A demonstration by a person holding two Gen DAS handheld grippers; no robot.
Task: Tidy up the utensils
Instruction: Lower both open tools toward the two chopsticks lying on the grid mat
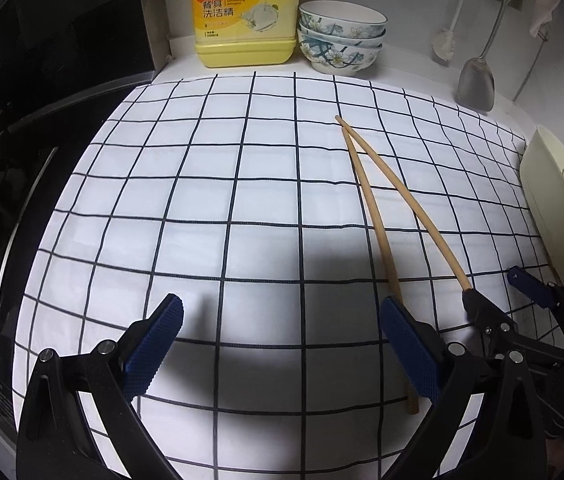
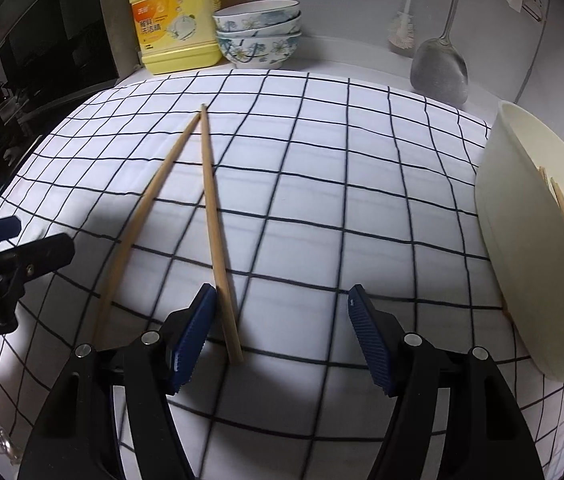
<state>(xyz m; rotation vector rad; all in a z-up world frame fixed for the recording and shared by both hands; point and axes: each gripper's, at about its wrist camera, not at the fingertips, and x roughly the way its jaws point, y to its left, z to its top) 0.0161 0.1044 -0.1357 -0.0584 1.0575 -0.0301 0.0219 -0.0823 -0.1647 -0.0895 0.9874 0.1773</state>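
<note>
On checked cloth (image 1: 241, 200), both grippers gape: right gripper (image 2: 282, 332) straddles one chopstick (image 2: 213, 216); left gripper (image 1: 282, 344) holds nothing.

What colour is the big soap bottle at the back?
The plastic dish-soap bottle is yellow with an orange label, clearest in the left wrist view.

Both wrist views sit low and close over the checked cloth (image 1: 241, 200), facing the back wall. Left wrist view looks from the left side; the right gripper (image 1: 494, 296) shows at its right edge. Right wrist view sits further right; the left gripper (image 2: 21, 240) shows at its left edge. Shared: chopsticks (image 2: 209, 200), detergent bottle (image 1: 241, 12), stacked bowls (image 2: 257, 36), cream container (image 2: 522, 260).
</note>
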